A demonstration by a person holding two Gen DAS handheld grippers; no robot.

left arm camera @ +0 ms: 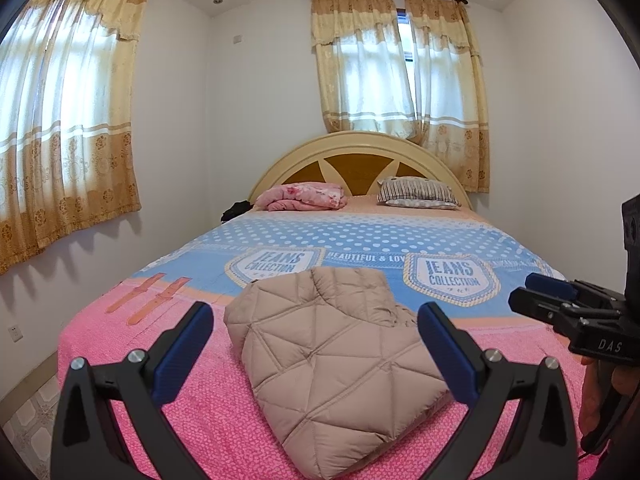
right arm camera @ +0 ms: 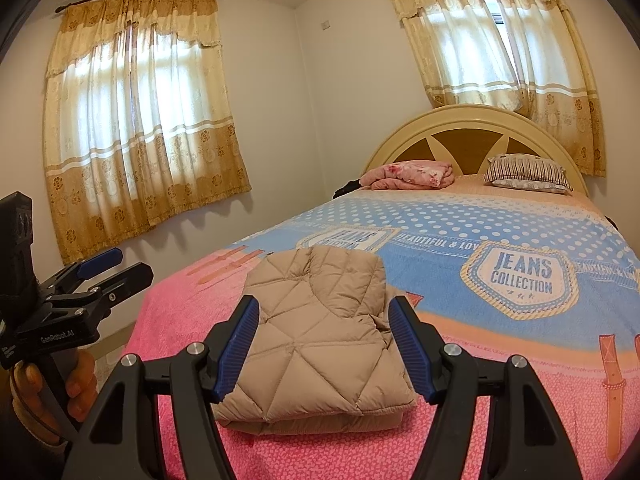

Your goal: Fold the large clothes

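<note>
A beige quilted puffer jacket [left arm camera: 332, 360] lies folded into a compact bundle on the pink end of the bed; it also shows in the right wrist view [right arm camera: 316, 344]. My left gripper [left arm camera: 316, 344] is open and empty, held above the near side of the jacket. My right gripper [right arm camera: 322, 344] is open and empty, held above the jacket as well. The right gripper also shows at the right edge of the left wrist view [left arm camera: 532, 296], and the left gripper at the left edge of the right wrist view [right arm camera: 120, 266].
The bed has a blue and pink "Jeans Collection" cover [left arm camera: 360, 236] and a cream arched headboard [left arm camera: 360, 152]. A pink folded blanket [left arm camera: 302, 196] and a striped pillow [left arm camera: 418, 192] lie at the head. Curtained windows [left arm camera: 60, 128] line the walls.
</note>
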